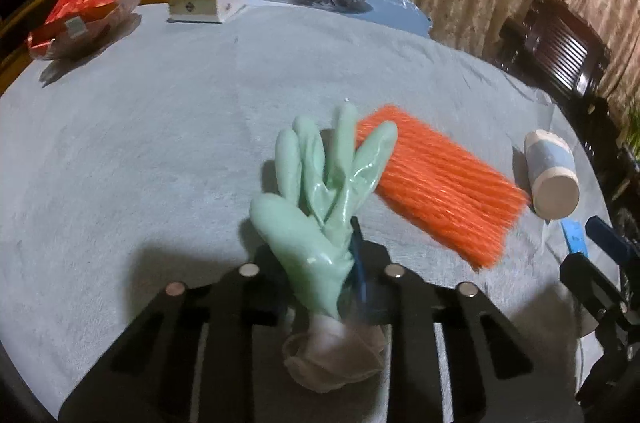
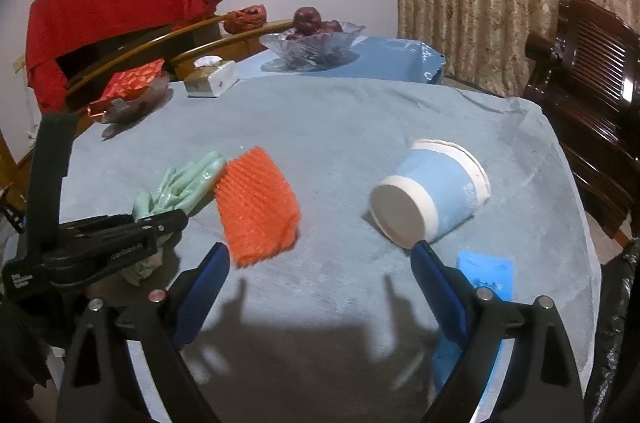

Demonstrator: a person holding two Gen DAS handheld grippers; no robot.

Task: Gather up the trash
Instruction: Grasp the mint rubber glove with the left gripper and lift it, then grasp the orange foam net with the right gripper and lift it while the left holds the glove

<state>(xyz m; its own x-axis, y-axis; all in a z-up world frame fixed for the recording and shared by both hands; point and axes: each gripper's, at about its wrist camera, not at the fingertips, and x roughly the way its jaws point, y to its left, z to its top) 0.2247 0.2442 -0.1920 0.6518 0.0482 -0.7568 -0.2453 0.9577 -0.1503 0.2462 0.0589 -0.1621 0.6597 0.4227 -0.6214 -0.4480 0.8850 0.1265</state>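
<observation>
In the left wrist view, the left gripper (image 1: 344, 263) is pinched on a pale green glove (image 1: 320, 191) at its cuff, so one piece of trash is in hand. The orange foam net (image 1: 440, 183) and the tipped paper cup (image 1: 552, 175) lie on the surface (image 1: 160, 143), uncollected.

In the right wrist view, the right gripper (image 2: 320, 275) is spread wide and empty, near the cup and a blue paper slip (image 2: 486, 273). Its print and the lettering on the left gripper are too blurred to read. No bin shows.

Bare cloth (image 2: 340, 127) lies open between orange net (image 2: 256, 207) and tipped cup (image 2: 432, 195), dishes crowding the far edge.
</observation>
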